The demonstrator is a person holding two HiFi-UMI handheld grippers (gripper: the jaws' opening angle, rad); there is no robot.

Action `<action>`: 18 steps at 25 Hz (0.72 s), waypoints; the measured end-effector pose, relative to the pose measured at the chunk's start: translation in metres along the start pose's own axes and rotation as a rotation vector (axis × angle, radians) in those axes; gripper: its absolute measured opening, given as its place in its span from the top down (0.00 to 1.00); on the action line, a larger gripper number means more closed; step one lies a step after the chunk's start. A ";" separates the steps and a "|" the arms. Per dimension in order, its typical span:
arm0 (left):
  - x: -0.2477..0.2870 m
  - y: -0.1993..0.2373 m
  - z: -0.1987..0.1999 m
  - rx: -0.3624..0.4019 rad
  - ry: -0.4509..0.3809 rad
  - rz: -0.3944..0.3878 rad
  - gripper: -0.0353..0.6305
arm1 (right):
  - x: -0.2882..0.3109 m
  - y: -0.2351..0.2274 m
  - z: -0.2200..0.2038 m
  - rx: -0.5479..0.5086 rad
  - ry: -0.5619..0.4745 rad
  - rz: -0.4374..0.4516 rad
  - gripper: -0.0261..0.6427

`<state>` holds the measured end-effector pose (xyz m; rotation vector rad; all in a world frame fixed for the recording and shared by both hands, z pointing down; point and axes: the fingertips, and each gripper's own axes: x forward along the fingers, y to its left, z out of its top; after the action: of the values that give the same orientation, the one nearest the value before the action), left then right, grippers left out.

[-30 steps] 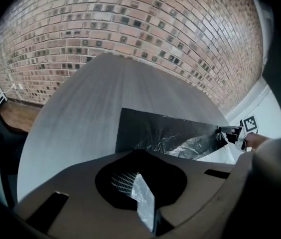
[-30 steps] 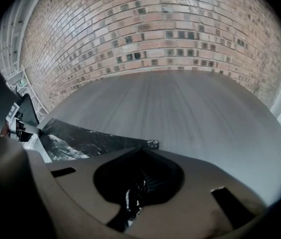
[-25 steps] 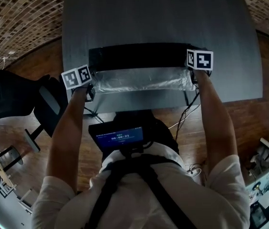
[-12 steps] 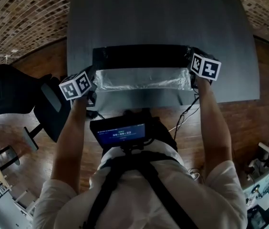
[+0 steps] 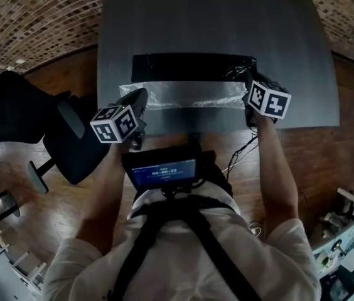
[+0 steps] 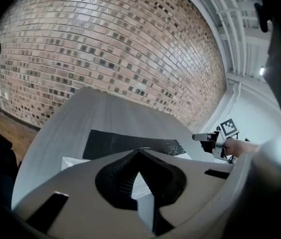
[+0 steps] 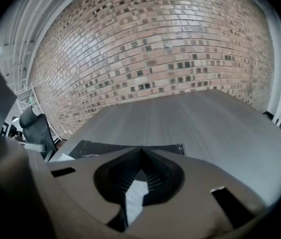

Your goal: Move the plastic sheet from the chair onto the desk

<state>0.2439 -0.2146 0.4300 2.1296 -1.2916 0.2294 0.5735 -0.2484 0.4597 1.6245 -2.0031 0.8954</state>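
Note:
The plastic sheet (image 5: 189, 95) lies spread across the near half of the dark desk (image 5: 214, 24), with a black band (image 5: 189, 66) on its far side and a clear crinkled strip nearer me. My left gripper (image 5: 143, 93) is shut on the sheet's left end and tilts down toward me. My right gripper (image 5: 247, 95) is shut on the right end. In the left gripper view the shut jaws (image 6: 139, 152) stand over the sheet (image 6: 125, 142), and the right gripper (image 6: 208, 138) shows across the desk. The right gripper view shows its shut jaws (image 7: 140, 151) over the sheet (image 7: 105, 149).
A black office chair (image 5: 20, 115) stands on the wooden floor left of the desk. A brick wall (image 7: 145, 49) rises beyond the desk's far edge. A lit screen (image 5: 163, 169) hangs on my chest, and cables (image 5: 240, 152) trail under the desk's front edge.
The left gripper has swung down and back toward me at the desk's front left. The clear strip has sunk flatter onto the desk. The right gripper has tilted slightly.

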 end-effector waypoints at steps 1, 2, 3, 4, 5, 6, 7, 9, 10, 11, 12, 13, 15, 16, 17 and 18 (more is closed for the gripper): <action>-0.009 -0.001 -0.002 -0.007 -0.004 -0.008 0.94 | -0.006 0.011 -0.004 -0.001 -0.002 0.007 0.96; -0.019 -0.003 -0.005 -0.012 -0.009 -0.017 0.94 | -0.012 0.022 -0.009 -0.004 -0.004 0.012 0.96; -0.028 -0.005 -0.006 -0.015 -0.013 -0.029 0.94 | -0.018 0.032 -0.012 -0.008 -0.005 0.016 0.96; -0.034 -0.009 -0.006 -0.016 -0.016 -0.042 0.94 | -0.023 0.039 -0.014 -0.011 -0.007 0.018 0.96; -0.037 -0.013 -0.005 -0.015 -0.018 -0.053 0.94 | -0.027 0.045 -0.014 -0.013 -0.009 0.021 0.96; -0.038 -0.016 -0.003 -0.011 -0.022 -0.063 0.94 | -0.029 0.049 -0.014 -0.013 -0.011 0.024 0.96; -0.039 -0.019 -0.001 -0.007 -0.025 -0.070 0.94 | -0.030 0.053 -0.013 -0.013 -0.013 0.027 0.96; -0.044 -0.025 0.001 -0.006 -0.034 -0.084 0.94 | -0.034 0.063 -0.014 -0.015 -0.017 0.038 0.96; -0.049 -0.027 0.001 -0.008 -0.040 -0.092 0.94 | -0.038 0.071 -0.016 -0.017 -0.020 0.044 0.96; -0.055 -0.030 0.000 -0.010 -0.045 -0.103 0.94 | -0.043 0.079 -0.018 -0.018 -0.024 0.051 0.96; -0.061 -0.032 0.000 -0.011 -0.050 -0.115 0.94 | -0.048 0.089 -0.020 -0.019 -0.029 0.058 0.96; -0.067 -0.034 0.000 -0.011 -0.055 -0.129 0.94 | -0.053 0.099 -0.023 -0.019 -0.034 0.065 0.96; -0.079 -0.041 0.001 -0.005 -0.061 -0.155 0.94 | -0.063 0.118 -0.027 -0.024 -0.044 0.078 0.96; -0.084 -0.045 0.001 -0.001 -0.063 -0.169 0.94 | -0.068 0.126 -0.029 -0.027 -0.049 0.082 0.96; -0.089 -0.048 0.001 0.003 -0.064 -0.184 0.94 | -0.073 0.134 -0.031 -0.031 -0.054 0.085 0.96; -0.094 -0.052 0.000 0.006 -0.065 -0.198 0.94 | -0.078 0.141 -0.034 -0.034 -0.058 0.089 0.96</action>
<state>0.2404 -0.1290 0.3663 2.2686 -1.1067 0.0820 0.4525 -0.1540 0.4002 1.5702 -2.1335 0.8499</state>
